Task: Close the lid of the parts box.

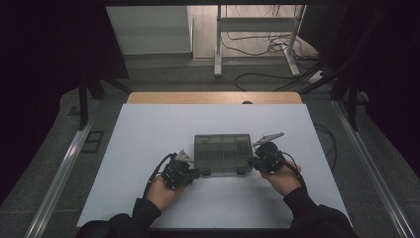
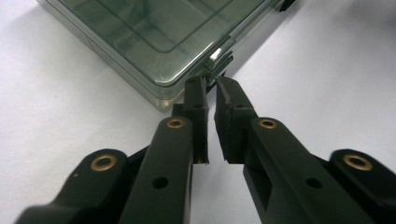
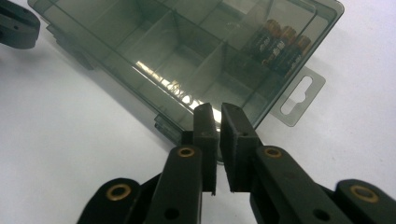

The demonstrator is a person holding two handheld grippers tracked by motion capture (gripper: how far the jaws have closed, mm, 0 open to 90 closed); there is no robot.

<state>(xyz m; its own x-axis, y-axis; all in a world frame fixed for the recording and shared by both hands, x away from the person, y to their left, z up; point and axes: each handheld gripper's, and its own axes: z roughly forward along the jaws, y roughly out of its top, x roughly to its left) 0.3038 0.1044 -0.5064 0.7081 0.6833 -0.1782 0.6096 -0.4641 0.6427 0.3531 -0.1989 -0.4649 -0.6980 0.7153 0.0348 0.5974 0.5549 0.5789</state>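
Note:
A smoky translucent compartment box (image 1: 223,151) lies closed on the white board (image 1: 148,148). Several batteries (image 3: 280,44) sit in one end compartment, near the box's hang tab (image 3: 299,98). My left gripper (image 1: 202,172) is at the box's near left corner. In the left gripper view its tips (image 2: 211,84) stand a narrow gap apart, just short of the front latch (image 2: 219,56), with nothing pressed between them. My right gripper (image 1: 251,161) is at the near right corner. Its tips (image 3: 217,109) are also slightly parted and rest against the box's front edge (image 3: 187,100).
The board lies on a wooden table whose far edge (image 1: 213,97) shows behind it. Metal rails (image 1: 74,148) run along both sides. A white stand (image 1: 218,44) and loose cables (image 1: 262,47) are on the floor beyond. Bare board lies to the left, right and front.

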